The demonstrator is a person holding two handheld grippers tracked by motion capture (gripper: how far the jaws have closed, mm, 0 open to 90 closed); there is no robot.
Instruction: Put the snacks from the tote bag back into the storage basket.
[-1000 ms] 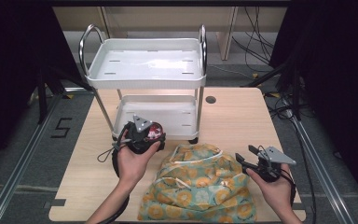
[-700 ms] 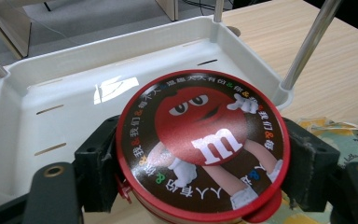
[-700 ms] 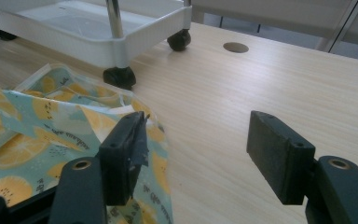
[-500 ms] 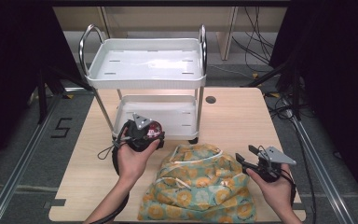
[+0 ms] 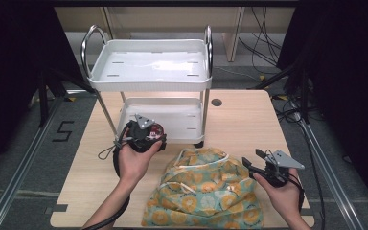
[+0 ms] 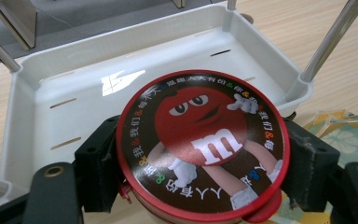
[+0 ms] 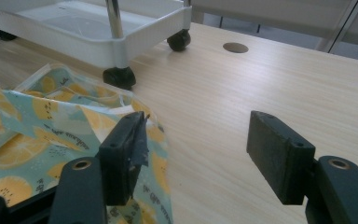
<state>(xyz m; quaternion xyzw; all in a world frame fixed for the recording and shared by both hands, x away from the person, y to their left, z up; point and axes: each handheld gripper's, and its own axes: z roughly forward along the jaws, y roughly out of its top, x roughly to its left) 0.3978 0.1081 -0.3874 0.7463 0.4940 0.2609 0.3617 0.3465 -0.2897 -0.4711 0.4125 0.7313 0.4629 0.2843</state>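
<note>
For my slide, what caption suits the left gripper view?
Hand-held gripper clamps a red tin over the cart's lower tray.

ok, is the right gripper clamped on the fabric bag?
No. In the right gripper view the right gripper stands wide open over bare table, with the lemon-print bag only beside its left jaw.

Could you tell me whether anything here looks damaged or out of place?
The pad on one jaw of the right gripper looks torn, its edge frayed and peeling. Otherwise nothing stands out: the left gripper grips the round red tin squarely, above the cart's lower tray.
</note>
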